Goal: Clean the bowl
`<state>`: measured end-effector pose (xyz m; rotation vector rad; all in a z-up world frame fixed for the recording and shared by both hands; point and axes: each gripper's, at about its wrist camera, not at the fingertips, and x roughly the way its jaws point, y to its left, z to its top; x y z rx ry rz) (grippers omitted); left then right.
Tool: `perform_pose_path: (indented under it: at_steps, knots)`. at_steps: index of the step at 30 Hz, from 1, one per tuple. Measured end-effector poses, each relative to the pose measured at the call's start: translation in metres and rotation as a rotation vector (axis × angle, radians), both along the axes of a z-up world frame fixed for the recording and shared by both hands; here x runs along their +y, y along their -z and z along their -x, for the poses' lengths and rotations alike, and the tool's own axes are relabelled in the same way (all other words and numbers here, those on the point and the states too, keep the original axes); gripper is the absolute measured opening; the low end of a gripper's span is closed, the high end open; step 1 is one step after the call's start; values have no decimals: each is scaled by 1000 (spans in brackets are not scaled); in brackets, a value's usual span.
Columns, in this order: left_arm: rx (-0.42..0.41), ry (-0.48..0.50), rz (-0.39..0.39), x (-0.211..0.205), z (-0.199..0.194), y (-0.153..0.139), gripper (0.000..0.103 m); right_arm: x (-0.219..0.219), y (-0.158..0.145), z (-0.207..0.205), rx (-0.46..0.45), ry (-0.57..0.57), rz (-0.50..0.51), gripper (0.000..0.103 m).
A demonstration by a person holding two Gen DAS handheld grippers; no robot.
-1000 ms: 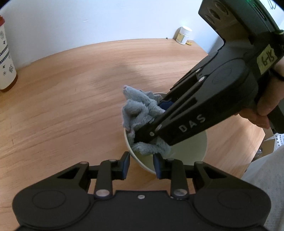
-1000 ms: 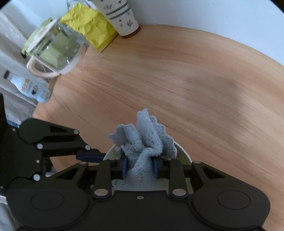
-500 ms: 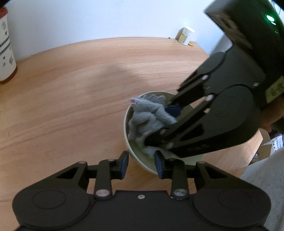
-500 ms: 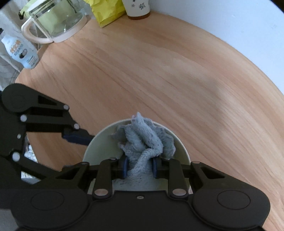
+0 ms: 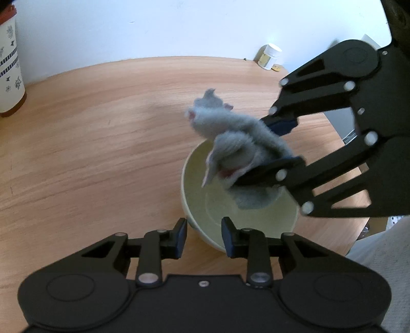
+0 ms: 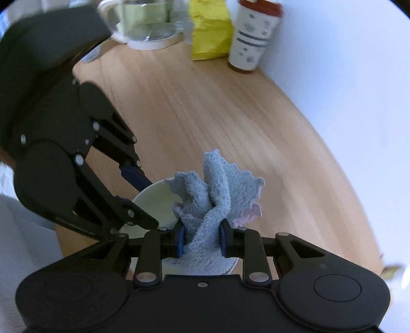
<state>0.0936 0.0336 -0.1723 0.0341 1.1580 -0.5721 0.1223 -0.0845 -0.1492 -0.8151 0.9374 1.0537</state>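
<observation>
A pale cream bowl (image 5: 205, 202) stands on the wooden table near its front edge. My left gripper (image 5: 204, 234) is shut on the bowl's near rim, one finger inside and one outside. My right gripper (image 6: 201, 239) is shut on a bunched grey-blue cloth (image 6: 217, 189). In the left wrist view the cloth (image 5: 238, 143) hangs from the right gripper (image 5: 279, 143) over the bowl's far right side, with its lower end inside. The bowl also shows in the right wrist view (image 6: 156, 202), partly hidden by the cloth.
A patterned white tumbler (image 6: 252, 38), a yellow crumpled bag (image 6: 208, 33) and a glass jug (image 6: 143, 23) stand at the table's far end. A small white jar (image 5: 269, 56) sits by the wall. The table edge (image 5: 343, 143) runs close to the bowl's right.
The right gripper has swung round the bowl with the cloth, from its left inner wall towards the far right side, and lifted a little. The left gripper keeps its hold on the rim.
</observation>
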Motion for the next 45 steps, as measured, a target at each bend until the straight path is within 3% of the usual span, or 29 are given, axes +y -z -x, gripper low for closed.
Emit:
perform_pose_path:
  at_steps: [10, 18, 25, 33, 38, 44, 45]
  knots:
    - [-20, 85, 7, 5, -4, -3, 24, 19, 28, 13, -91, -147, 108, 28]
    - [0, 73, 17, 11, -6, -8, 22, 28, 52, 9, -33, -212, 165, 28]
    - [12, 17, 11, 12, -9, -10, 20, 29, 47, 4, 36, -235, 186, 28]
    - [11, 6, 25, 13, -6, -8, 19, 11, 10, 0, -41, -132, 156, 29]
    - [9, 4, 30, 14, -3, -8, 19, 16, 15, 7, -95, -85, 200, 29]
    - [33, -21, 59, 21, 0, -10, 20, 22, 35, 2, -41, -91, 214, 29]
    - [35, 9, 60, 21, 0, -10, 20, 23, 39, 1, -25, -94, 219, 29]
